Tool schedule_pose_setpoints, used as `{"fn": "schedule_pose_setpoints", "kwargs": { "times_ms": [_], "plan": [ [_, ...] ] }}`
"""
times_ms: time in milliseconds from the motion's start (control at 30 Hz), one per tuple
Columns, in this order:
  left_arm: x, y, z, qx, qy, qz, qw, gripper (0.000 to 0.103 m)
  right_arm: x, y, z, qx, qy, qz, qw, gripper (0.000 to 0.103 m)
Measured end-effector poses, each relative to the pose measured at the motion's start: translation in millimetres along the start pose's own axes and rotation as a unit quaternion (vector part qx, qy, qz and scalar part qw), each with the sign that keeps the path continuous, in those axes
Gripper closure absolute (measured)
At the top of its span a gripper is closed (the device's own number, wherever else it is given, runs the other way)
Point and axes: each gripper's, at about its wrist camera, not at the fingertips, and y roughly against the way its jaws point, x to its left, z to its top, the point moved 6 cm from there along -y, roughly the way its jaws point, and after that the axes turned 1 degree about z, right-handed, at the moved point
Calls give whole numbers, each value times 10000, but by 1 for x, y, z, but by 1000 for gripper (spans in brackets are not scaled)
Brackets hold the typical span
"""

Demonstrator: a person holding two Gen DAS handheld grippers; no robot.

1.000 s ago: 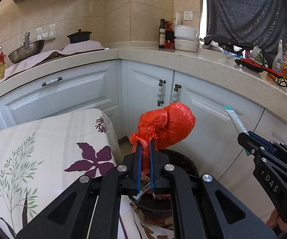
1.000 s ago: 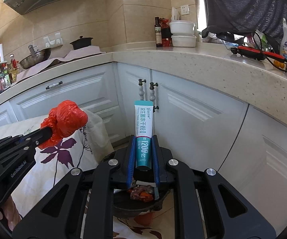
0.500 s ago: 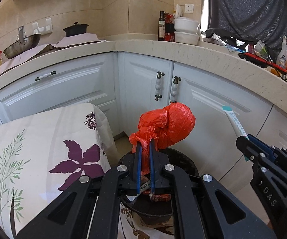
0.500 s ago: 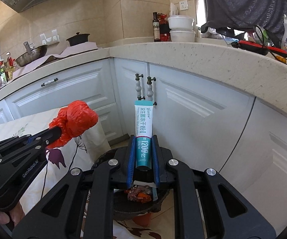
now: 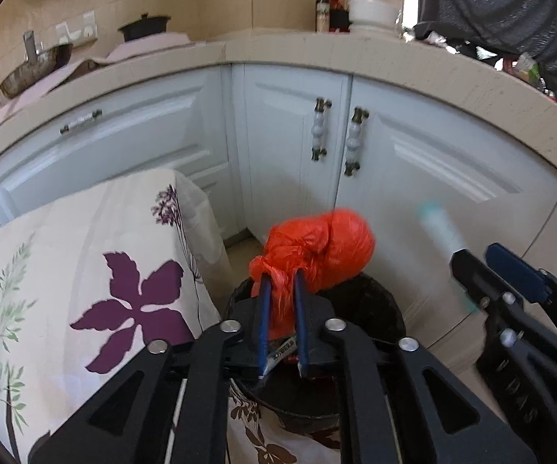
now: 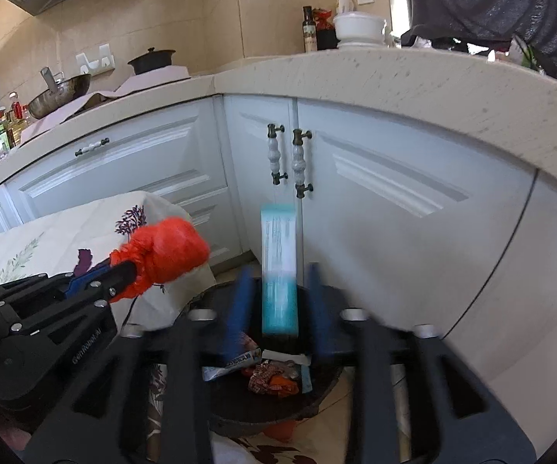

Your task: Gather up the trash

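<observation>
My left gripper (image 5: 281,284) is shut on a knotted red plastic bag (image 5: 317,247) and holds it over the black trash bin (image 5: 375,305); the bag also shows in the right wrist view (image 6: 166,251). My right gripper (image 6: 278,274) has opened; its blue pads stand apart from the white and teal tube (image 6: 278,266), which is blurred between them, above the bin (image 6: 270,406). The bin holds wrappers (image 6: 267,375). The right gripper shows in the left wrist view (image 5: 483,270) with the blurred tube (image 5: 437,228).
A table with a floral cloth (image 5: 65,270) stands left of the bin. White cabinets (image 5: 298,135) with paired handles are behind it, under a stone counter (image 6: 433,77) with pots, bottles and bowls.
Both grippers have moved down, closer over the bin. My right gripper's jaws have spread and the tube is loose and blurred. The left gripper still grips the red bag.
</observation>
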Motion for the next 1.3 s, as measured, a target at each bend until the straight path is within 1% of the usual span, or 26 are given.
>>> {"fn": "schedule_pose_setpoints", "kwargs": {
  "times_ms": [67, 233, 500, 567, 700, 867, 1000, 1067, 1300],
  "plan": [
    [4, -3, -1, 48, 110, 21, 9999, 70, 0, -5, -2, 52, -19, 3, 10000, 59],
    [8, 0, -2, -4, 140, 80, 9999, 62, 0, -1, -4, 14, -55, -36, 10000, 58],
    [11, 10, 1, -125, 169, 51, 9998, 61, -1, 9, 1, -65, -49, -119, 9999, 58],
    [12, 14, 2, -158, 167, 40, 9997, 59, -1, 12, 1, -90, -35, -132, 9999, 58],
    [14, 21, 3, -265, 129, 92, 9995, 58, 3, 19, 3, -141, -8, -167, 9998, 54],
    [22, 33, 4, -399, 146, 121, 9990, 54, 7, 32, 6, -217, 42, -208, 9995, 51],
    [31, 48, 3, -528, 139, 148, 9984, 51, 13, 44, 8, -283, 95, -233, 9993, 47],
    [35, 56, 2, -590, 125, 183, 9980, 46, 16, 51, 8, -322, 119, -243, 9991, 44],
    [59, 86, -6, -781, 131, 264, 9965, 38, 32, 76, 8, -437, 196, -224, 9986, 39]
  ]
}}
